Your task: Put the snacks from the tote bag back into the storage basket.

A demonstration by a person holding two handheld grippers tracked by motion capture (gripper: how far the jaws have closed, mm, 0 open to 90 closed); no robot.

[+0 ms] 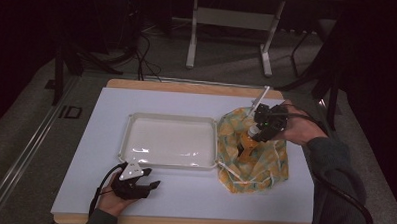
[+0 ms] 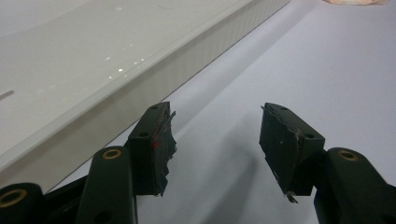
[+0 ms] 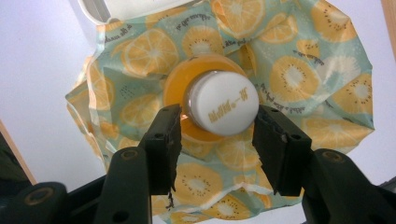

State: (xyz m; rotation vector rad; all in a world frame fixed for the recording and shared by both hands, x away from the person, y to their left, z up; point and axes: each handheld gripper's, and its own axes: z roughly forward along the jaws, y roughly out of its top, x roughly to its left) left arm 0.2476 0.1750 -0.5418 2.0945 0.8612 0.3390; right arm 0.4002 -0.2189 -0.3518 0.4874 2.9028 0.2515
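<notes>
1. Bottle of orange liquid, white-capped, is seen standing upright on a fruit-printed bag that lies spread on the table, just to the right of a white tray.
2. The right tongs are held from above with the jaws on either side of the white cap. From the right gripper view the pads appear to be at the cap's sides or only just off it, but firm contact cannot be confirmed from this angle, so it cannot be told whether the bottle is gripped.
3. The left tongs are spread wide and hold nothing. They rest low over the table at its near edge, just in front of the tray's near wall, well apart from the bag.
4. The step in hand is judged to be the taking of the bottle by its cap, either as the grasp is being made or as the lift is about to start. The tray lies bare, so nothing has been moved into it yet.
5. For the next move, a firm squeeze on the cap is called for, then a straight upward lift so that the bottle comes clear of the loose cloth without snagging.
6. The bag may need to be held down by the left tongs if it rises with the bottle.
</notes>
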